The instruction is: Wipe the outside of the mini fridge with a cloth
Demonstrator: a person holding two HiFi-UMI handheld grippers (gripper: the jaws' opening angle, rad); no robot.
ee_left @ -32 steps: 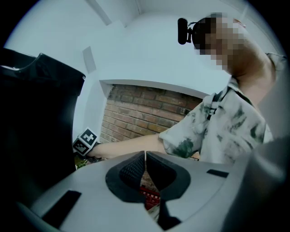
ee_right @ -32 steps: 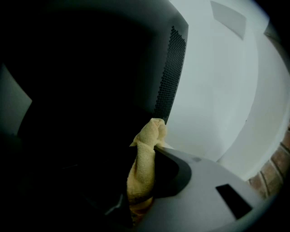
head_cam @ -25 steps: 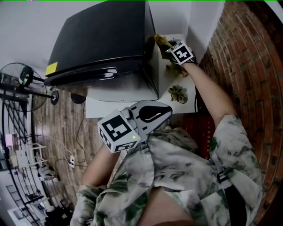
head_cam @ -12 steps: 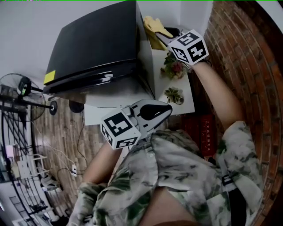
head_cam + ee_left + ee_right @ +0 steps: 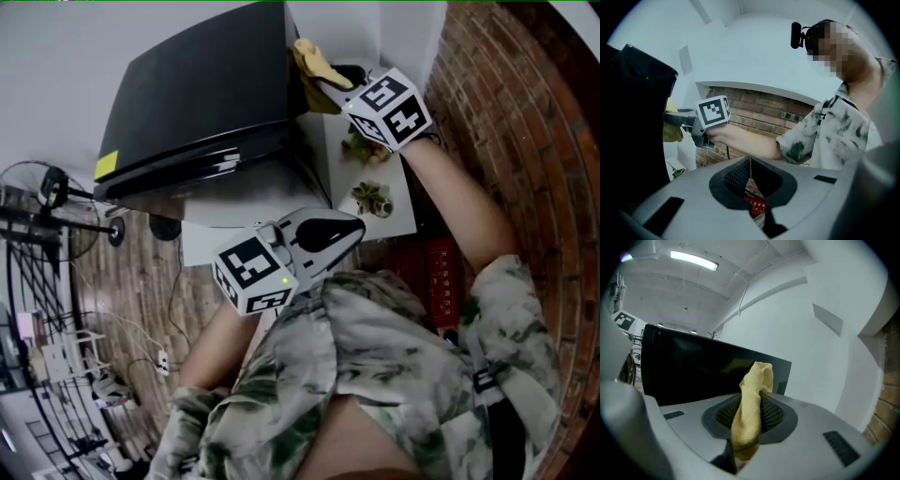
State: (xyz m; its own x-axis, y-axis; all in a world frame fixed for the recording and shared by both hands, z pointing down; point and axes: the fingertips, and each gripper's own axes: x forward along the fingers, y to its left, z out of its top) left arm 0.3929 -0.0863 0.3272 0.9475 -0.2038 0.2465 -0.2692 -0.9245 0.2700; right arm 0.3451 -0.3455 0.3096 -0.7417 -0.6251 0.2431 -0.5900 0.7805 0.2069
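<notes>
Since the right gripper (image 5: 330, 82), clamped on the yellow cloth (image 5: 312, 58), has risen along the mini fridge (image 5: 197, 84) at upper centre, we judge wiping under way; left gripper (image 5: 323, 234) idles, jaws together.

mini fridge (image 5: 197, 84) black, yellow sticker (image 5: 109, 165) on its front. cloth (image 5: 750, 413) pale yellow. left gripper (image 5: 347, 230) and right gripper (image 5: 330, 82) grey, with cubes in black-and-white squares. shirt (image 5: 394, 356) white with green blotches. brick wall (image 5: 525, 112) red-brown, shelf (image 5: 398, 211) white.
</notes>
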